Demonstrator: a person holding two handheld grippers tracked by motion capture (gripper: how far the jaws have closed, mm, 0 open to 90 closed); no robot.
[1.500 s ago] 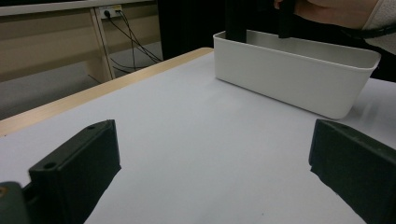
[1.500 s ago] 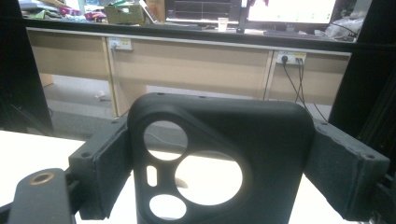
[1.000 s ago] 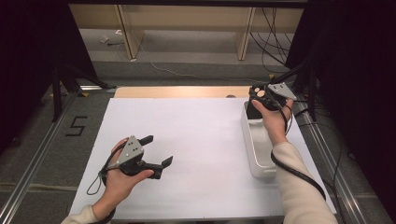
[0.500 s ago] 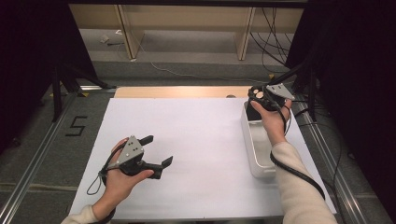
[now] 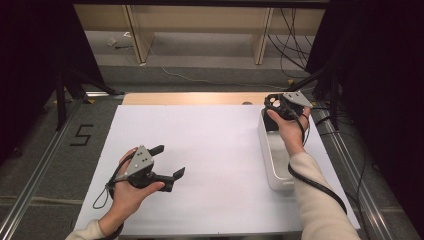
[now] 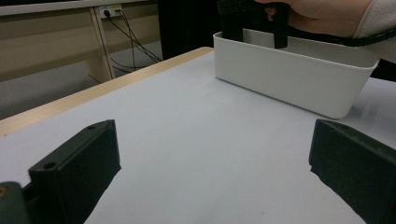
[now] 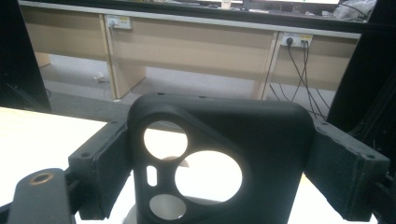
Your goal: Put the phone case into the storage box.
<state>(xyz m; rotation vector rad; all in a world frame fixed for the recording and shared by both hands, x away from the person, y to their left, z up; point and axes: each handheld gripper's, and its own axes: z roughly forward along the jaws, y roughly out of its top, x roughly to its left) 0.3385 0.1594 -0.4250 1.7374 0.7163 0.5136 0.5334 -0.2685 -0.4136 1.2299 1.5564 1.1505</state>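
Two tools are in our hands above the white worktop (image 5: 215, 145). Our left tool (image 5: 167, 162) sits at about seven o'clock on the sheet, held low over the surface, its jaws spread wide with nothing between them; in the left gripper view they stand far apart on either side of bare white worktop. Our right tool (image 5: 276, 104) is up at about one o'clock, over the far end of a long white bin (image 5: 275, 172) that runs along the right side of the worktop. Its jaws are pressed against the two sides of a black phone case (image 7: 219, 154), which stands upright between them in the right gripper view, its round camera cutouts facing us. In the high view the case shows as a dark shape with holes just above the bin's far end; whether it touches the bin we cannot tell. From the left gripper view the bin (image 6: 289, 74) lies at about one o'clock, with our right hand (image 6: 322, 14) above its rim.
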